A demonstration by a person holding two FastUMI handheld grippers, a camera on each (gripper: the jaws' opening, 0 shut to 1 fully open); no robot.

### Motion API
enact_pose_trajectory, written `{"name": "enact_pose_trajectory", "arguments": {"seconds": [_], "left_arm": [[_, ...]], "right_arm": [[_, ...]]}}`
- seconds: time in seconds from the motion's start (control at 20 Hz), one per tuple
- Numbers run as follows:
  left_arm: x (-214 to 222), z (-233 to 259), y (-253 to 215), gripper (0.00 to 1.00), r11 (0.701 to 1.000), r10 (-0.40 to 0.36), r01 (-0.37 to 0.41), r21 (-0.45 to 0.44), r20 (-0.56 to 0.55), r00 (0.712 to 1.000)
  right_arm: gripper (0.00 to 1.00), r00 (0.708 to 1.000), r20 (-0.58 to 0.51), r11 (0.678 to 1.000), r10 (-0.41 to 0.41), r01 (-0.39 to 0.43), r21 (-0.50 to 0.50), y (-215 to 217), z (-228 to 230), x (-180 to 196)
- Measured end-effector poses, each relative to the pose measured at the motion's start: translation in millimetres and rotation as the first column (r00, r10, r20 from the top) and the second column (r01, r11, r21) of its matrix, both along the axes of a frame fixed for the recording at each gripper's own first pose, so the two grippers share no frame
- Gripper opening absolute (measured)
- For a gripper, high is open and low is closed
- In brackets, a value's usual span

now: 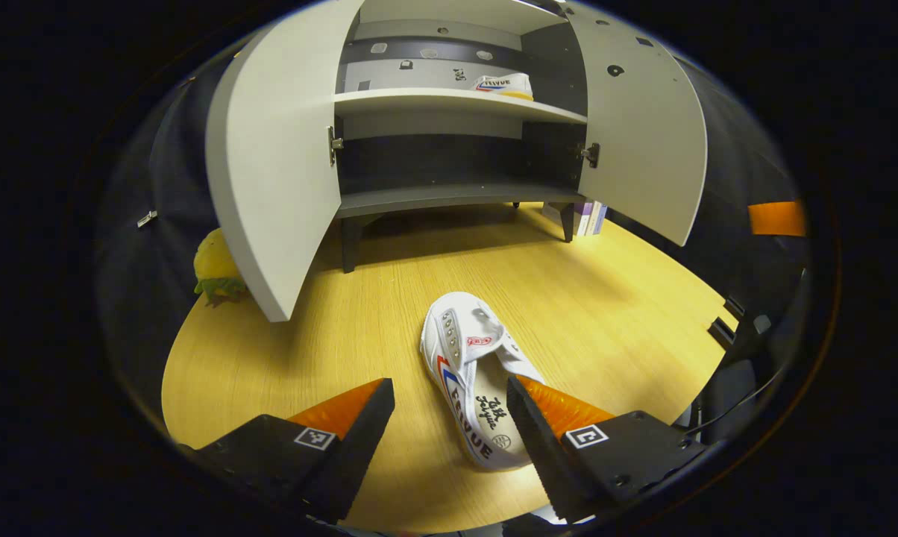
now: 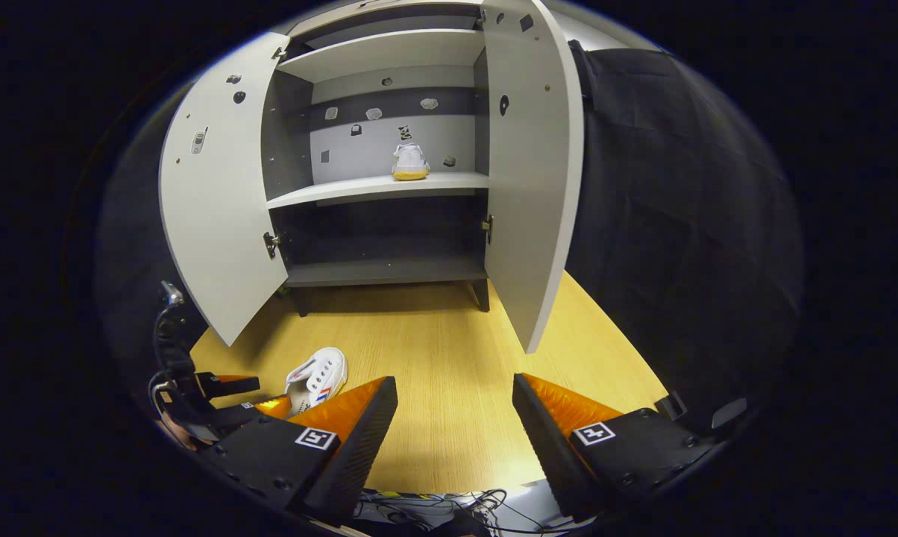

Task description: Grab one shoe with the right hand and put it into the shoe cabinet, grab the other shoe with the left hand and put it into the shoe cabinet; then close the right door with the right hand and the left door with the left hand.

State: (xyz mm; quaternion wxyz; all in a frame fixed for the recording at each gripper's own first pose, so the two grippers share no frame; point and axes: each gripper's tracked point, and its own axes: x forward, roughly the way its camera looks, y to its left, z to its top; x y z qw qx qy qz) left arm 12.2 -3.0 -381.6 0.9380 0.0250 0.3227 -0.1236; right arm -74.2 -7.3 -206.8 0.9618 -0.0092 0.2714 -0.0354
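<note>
Shoe (image 1: 473, 373) seemingly between left tool (image 1: 449, 418) fingers

The shoe on the floor (image 1: 470, 373) is showing white canvas with a red-and-blue stripe, a small red tag and dark lettering on the insole. The second shoe (image 2: 410, 162), sitting on the upper shelf (image 2: 378, 189), is showing white with a yellowish sole. The shoe cabinet (image 1: 449, 104) is presenting light grey doors and shelves against a dark back panel. The table (image 1: 606, 298) is displaying pale yellow wood grain. A yellow-and-green toy (image 1: 216, 270) is lying beside the left door (image 1: 270, 171).
</note>
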Motion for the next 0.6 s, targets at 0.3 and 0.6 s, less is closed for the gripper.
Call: {"name": "enact_pose_trajectory", "arguments": {"seconds": [0.3, 0.6], "left_arm": [[40, -23, -4, 0.74, 0.999, 0.044, -0.043, 0.008, -0.071, 0.997], [58, -35, -12, 0.39, 0.993, 0.079, -0.072, 0.090, -0.079, 0.994]], "right_arm": [[0.98, 0.999, -0.007, 0.999, -0.046, 0.046, 0.003, -40, 2, -18], [0.98, 0.998, -0.021, 0.998, -0.065, 0.065, 0.013, -77, -2, -12]]}}
